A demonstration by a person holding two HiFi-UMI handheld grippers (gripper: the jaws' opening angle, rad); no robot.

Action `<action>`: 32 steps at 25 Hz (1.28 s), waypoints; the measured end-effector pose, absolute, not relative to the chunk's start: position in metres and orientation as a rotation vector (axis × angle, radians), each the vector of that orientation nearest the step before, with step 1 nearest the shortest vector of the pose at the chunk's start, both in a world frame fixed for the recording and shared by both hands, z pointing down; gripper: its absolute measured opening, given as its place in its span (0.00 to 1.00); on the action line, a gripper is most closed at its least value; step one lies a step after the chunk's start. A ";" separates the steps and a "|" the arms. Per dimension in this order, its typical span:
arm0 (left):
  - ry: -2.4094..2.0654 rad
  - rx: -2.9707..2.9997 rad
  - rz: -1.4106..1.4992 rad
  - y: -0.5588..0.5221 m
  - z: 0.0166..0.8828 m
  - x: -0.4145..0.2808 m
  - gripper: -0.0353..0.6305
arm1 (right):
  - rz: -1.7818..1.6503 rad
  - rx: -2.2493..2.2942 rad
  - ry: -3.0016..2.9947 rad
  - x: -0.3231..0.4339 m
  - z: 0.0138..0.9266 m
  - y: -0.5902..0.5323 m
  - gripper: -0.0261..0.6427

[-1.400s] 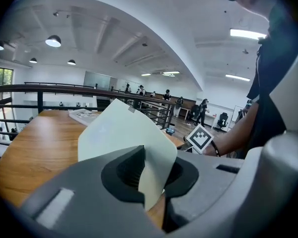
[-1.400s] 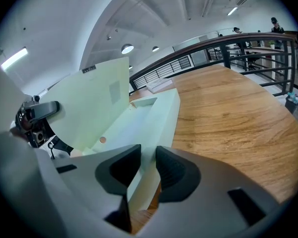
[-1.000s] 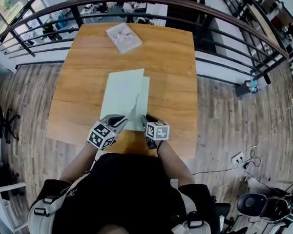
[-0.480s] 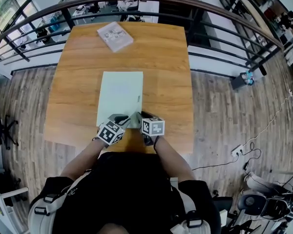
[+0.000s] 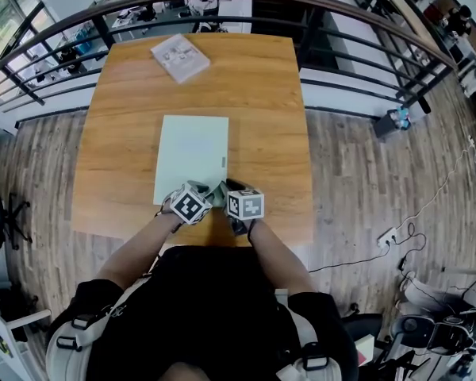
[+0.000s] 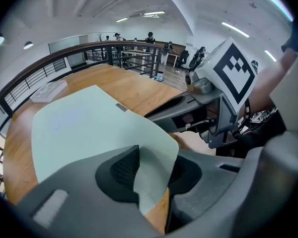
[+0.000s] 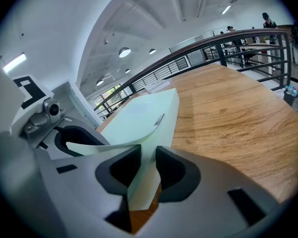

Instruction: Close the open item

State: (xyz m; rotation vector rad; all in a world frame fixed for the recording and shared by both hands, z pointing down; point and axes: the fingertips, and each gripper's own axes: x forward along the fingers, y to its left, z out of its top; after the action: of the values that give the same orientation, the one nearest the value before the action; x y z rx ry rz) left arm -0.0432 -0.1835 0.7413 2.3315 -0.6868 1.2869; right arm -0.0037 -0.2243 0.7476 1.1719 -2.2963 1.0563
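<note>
a wooden table (image 5: 270,94) fills the middle of the head view, with a pale green folder (image 5: 192,153) lying flat at its centre, cover down. at the folder's near edge, the left gripper (image 6: 151,170) has just been opening its jaws, and the curled cover corner sits loose between them. the right gripper (image 7: 148,170) clamps the near right corner.

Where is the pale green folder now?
Head view: the pale green folder lies central on the table, toward its near edge; a white booklet sits at its far left.
</note>
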 end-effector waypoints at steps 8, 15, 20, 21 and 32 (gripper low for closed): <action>-0.564 2.353 1.366 -0.164 0.742 -0.030 0.45 | 0.983 1.347 -2.185 0.022 0.745 -0.223 0.11; -0.542 2.365 1.177 -0.162 0.740 -0.027 0.52 | 0.998 1.432 -2.112 0.072 0.751 -0.198 0.04; -0.546 2.351 0.875 -0.164 0.716 -0.033 0.52 | 0.926 1.472 -2.202 0.071 0.712 -0.194 0.04; -0.576 2.378 0.841 -0.167 0.709 -0.035 0.52 | 0.895 1.473 -2.228 0.069 0.701 -0.197 0.04; -1.354 2.623 0.250 -0.236 0.527 -0.130 0.06 | 0.226 1.575 -2.629 0.044 0.489 -0.241 0.04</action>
State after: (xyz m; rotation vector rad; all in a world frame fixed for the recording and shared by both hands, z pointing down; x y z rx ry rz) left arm -0.1300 -0.2359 0.5269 2.6232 -1.3541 0.2501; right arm 0.0442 -0.2411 0.4888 1.5748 -2.6295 0.2264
